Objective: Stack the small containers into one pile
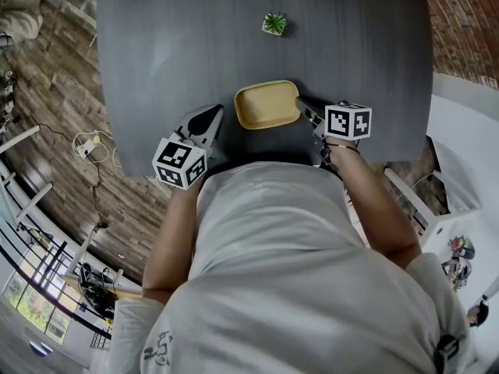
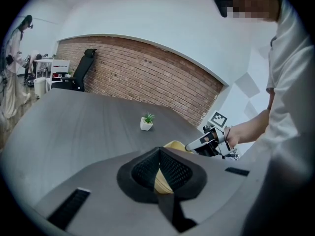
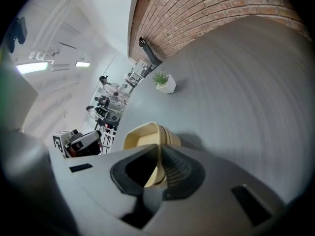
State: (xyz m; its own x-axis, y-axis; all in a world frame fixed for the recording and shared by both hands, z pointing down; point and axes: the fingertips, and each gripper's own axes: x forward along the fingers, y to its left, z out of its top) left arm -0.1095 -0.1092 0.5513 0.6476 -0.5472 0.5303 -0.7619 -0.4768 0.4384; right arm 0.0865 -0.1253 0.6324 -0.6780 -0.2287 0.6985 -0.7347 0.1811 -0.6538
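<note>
On the left, my left gripper (image 1: 217, 113) is hovering just beside the left end of the yellow containers (image 1: 267, 105) without touching them. Its jaws are pressing together on nothing, and only a sliver of yellow is showing through the slit behind their tips.

In the middle, toward the near edge of the bench (image 1: 156, 45), the yellow containers are sitting upright. The doubled rim in my right gripper view is suggesting that at least two are already nesting as one pile, though I cannot count them. The top one is holding nothing.

On the right, my right gripper (image 1: 302, 104) is clenching the pile's right-hand wall, which is running between its jaws. Far beyond, a small potted plant (image 1: 274, 24) is standing well apart.

I am judging the stacking to be all but finished, so a clean let-go is what is mattering now. I am aiming to part the right jaws fully before lifting away, so the rim is not dragging or tipping. I am also aiming to leave the left jaws clear of the left wall, so nothing is nudging the pile.
</note>
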